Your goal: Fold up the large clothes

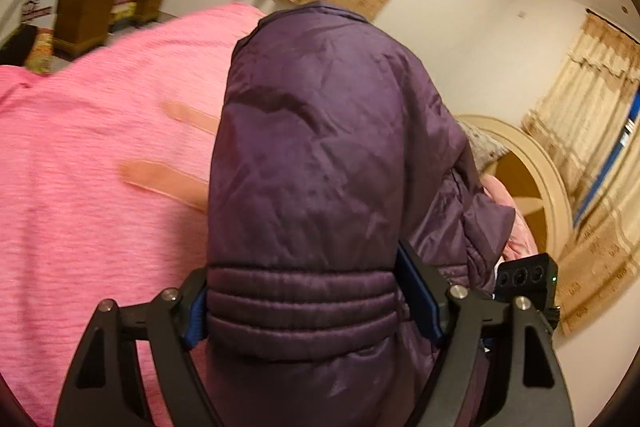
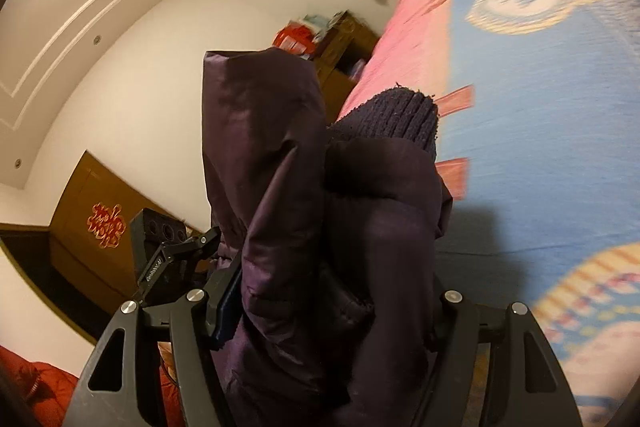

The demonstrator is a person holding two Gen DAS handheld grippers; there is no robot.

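Both hand-held grippers, left [image 1: 300, 307] and right [image 2: 332, 311], clamped on purple jacket [image 1: 320, 147] above bedspread [image 1: 80, 187].

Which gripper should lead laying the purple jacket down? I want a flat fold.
Probably left. The left gripper pinches a flat quilted hem of the purple jacket; the right gripper clamps a bunched wad near the knit cuff.
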